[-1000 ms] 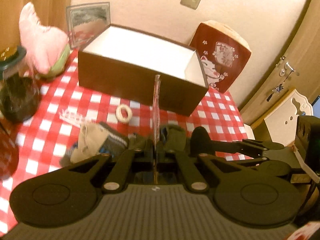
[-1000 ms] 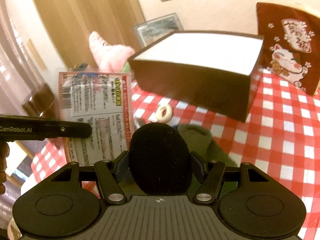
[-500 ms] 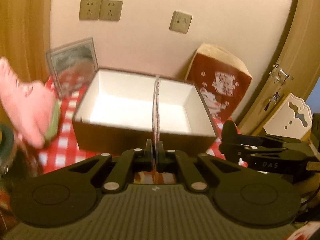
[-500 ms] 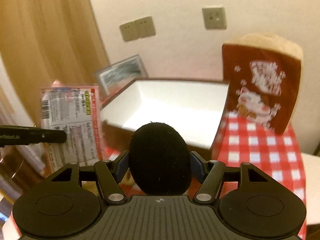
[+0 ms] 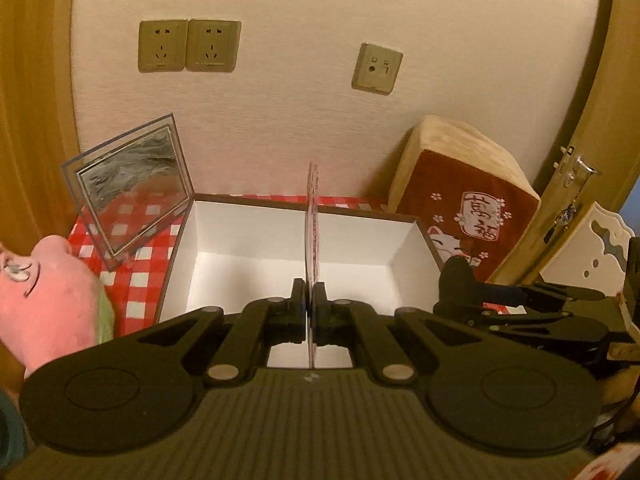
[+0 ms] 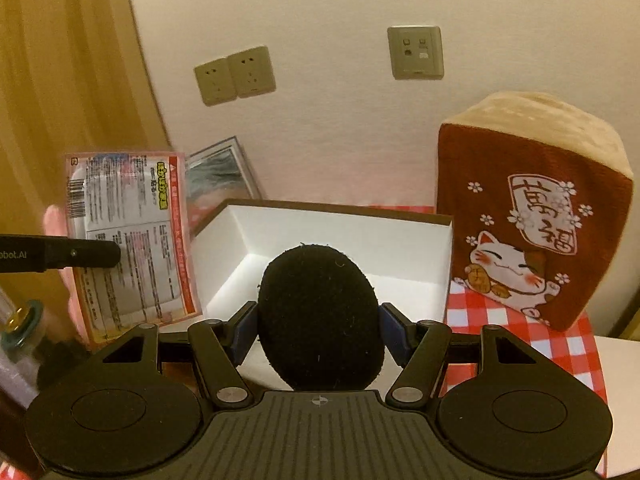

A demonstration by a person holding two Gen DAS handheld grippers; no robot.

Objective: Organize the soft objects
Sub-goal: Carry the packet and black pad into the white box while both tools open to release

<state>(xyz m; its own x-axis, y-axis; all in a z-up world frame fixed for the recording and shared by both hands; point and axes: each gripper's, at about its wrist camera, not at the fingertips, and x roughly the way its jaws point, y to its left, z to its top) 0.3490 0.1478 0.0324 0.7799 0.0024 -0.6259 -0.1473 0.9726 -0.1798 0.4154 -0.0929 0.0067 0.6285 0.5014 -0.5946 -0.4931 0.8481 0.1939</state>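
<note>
Two fisheye views, each looking forward over a hand-held gripper toward a cream wall with sockets.

In the left wrist view, the left gripper (image 5: 309, 312) sits at lower centre, its fingers (image 5: 297, 304) pressed together on a thin flat packet (image 5: 312, 236) seen edge-on, rising upright from the pinch to mid-frame. Behind and below the packet lies an open box (image 5: 248, 248), brown outside and white inside, on a bench covered with a red-and-white checked cloth (image 5: 136, 284). At left of the box a clear picture frame (image 5: 128, 196) leans tilted back toward the wall. A pink plush toy (image 5: 48, 304) fills the lower left edge. At right, a dark red cushion (image 5: 464, 196) with a lucky cat design leans against the wall. The right gripper (image 5: 452, 284) enters from the right edge, its dark tip beside the box's right wall.

In the right wrist view, the right gripper (image 6: 318, 320) occupies the lower centre, its fingers (image 6: 244, 332) pinching a black, fuzzy oval soft object (image 6: 320, 320) that stands upright, in front of the open box (image 6: 408, 240). At left of frame, the printed packet (image 6: 128, 232) faces the camera, held by the left gripper's dark finger (image 6: 80, 254) reaching in from the left edge. The cat cushion (image 6: 528, 216) stands at right on the checked cloth (image 6: 504, 328), just beside the box.
</note>
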